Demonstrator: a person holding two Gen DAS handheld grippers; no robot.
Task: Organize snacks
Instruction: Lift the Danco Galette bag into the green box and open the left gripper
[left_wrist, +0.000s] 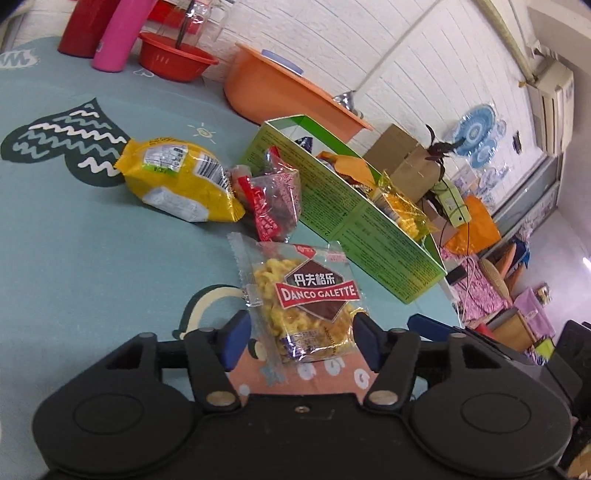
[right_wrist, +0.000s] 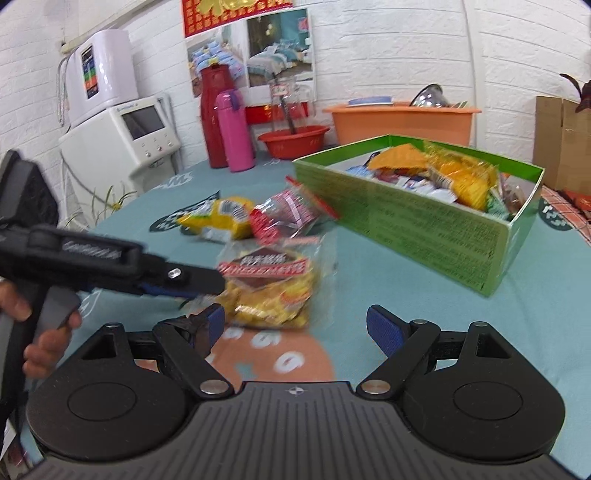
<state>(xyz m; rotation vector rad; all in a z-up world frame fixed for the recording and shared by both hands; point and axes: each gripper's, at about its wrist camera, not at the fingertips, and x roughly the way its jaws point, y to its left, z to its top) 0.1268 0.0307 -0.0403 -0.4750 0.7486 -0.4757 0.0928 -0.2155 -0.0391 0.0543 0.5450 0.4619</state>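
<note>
Left gripper (left_wrist: 300, 341) fingers spread on either side of the galette pack (left_wrist: 301, 299); contact with the pads can't be told, and the pack looks lifted just above the tablecloth (left_wrist: 74, 258). Right gripper (right_wrist: 295, 328) spread wide with nothing between the fingers, low over the cloth, near the pack's right side. Yellow bag (left_wrist: 181, 181) and red pack (left_wrist: 271, 199) lie touching, just left of the green box (right_wrist: 417, 214), which holds more snacks.
</note>
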